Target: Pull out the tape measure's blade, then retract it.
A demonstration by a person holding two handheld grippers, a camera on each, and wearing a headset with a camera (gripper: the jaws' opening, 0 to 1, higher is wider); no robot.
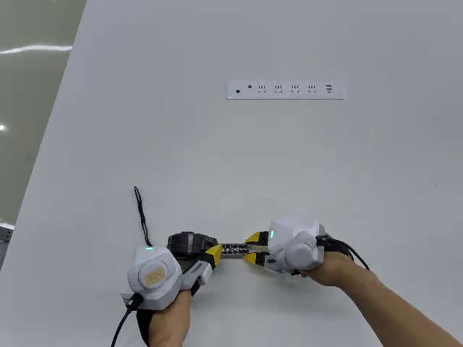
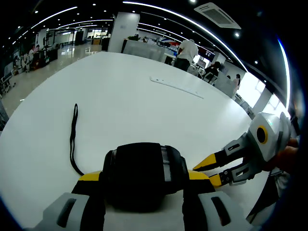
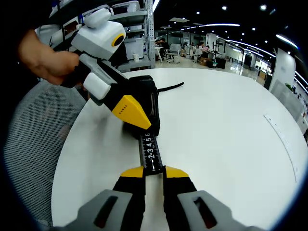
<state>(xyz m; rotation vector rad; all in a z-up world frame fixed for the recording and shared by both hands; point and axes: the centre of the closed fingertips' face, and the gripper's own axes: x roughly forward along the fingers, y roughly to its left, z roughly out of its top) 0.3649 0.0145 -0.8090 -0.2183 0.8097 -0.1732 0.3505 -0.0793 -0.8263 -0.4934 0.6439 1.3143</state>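
White, smooth surface [image 1: 217, 159], open-plan office behind. Black rounded tape measure [image 1: 189, 243] lies on it, clamped between left gripper [image 2: 143, 177] yellow-tipped jaws. Short dark numbered blade [image 3: 150, 150] runs from tape measure to right gripper [image 3: 154, 172], jaws pinched on its end. Thin black strap [image 1: 141, 213] trails beyond tape measure. Hands low, grippers facing each other.

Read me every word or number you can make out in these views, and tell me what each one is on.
"2 3 4 5": white numerals on the tape measure's black blade, just ahead of the right claw.
Small dark print on a yellow finger of the left claw: too blurred to read.
Markings on the power strip: too small to read.
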